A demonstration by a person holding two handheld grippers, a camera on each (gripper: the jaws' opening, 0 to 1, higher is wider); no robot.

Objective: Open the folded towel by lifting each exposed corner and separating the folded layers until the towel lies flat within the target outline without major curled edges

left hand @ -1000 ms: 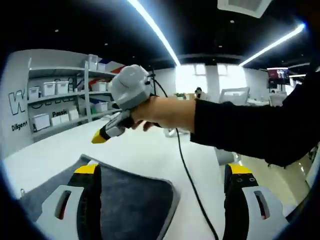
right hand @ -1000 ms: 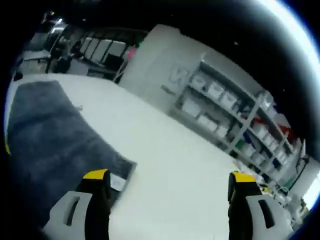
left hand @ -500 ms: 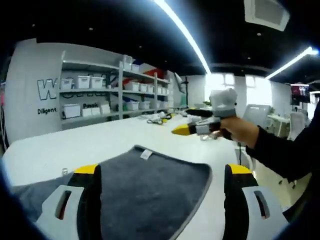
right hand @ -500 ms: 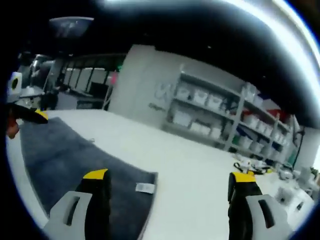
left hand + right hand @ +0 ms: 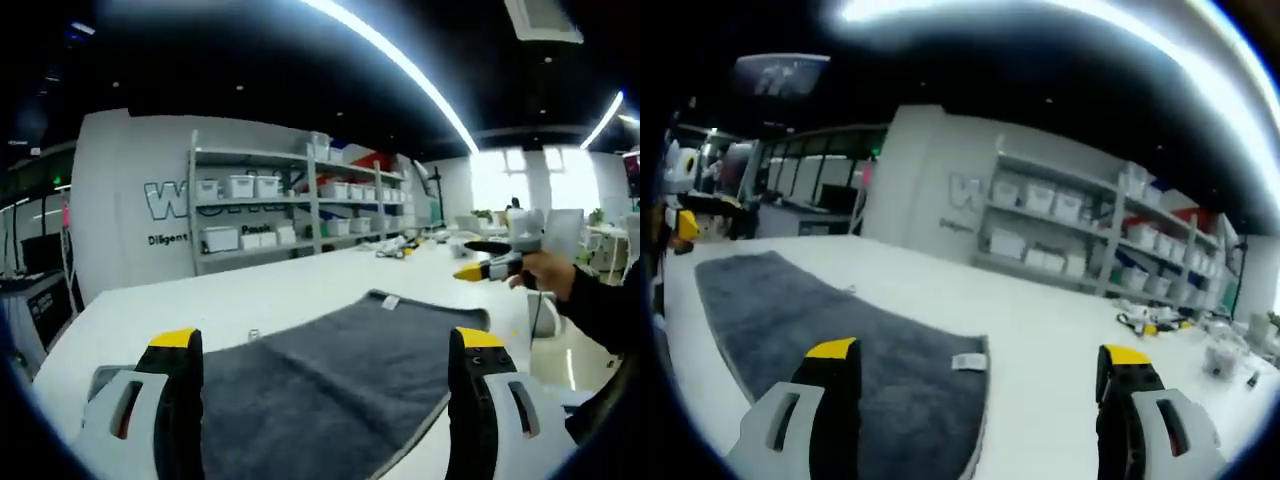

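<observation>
A dark grey towel (image 5: 340,365) lies spread flat on the white table (image 5: 250,300), with a small white label (image 5: 391,301) at its far edge. My left gripper (image 5: 325,345) hovers open above the towel, holding nothing. In the left gripper view the other gripper (image 5: 485,268) hangs in a person's hand at the right, beyond the towel's far end. In the right gripper view the same towel (image 5: 820,330) stretches away to the left, its label (image 5: 968,361) near the closer end. My right gripper (image 5: 980,355) is open above that end, empty.
Shelves with white bins (image 5: 260,215) line the wall behind the table. Small tools lie on the far table (image 5: 1150,322). The other gripper's yellow tip (image 5: 682,225) shows at the left edge of the right gripper view. White table lies open right of the towel (image 5: 1050,380).
Both cameras have swung and levelled, so the towel now shows at full length. The right hand has drawn away from the towel toward its far end.
</observation>
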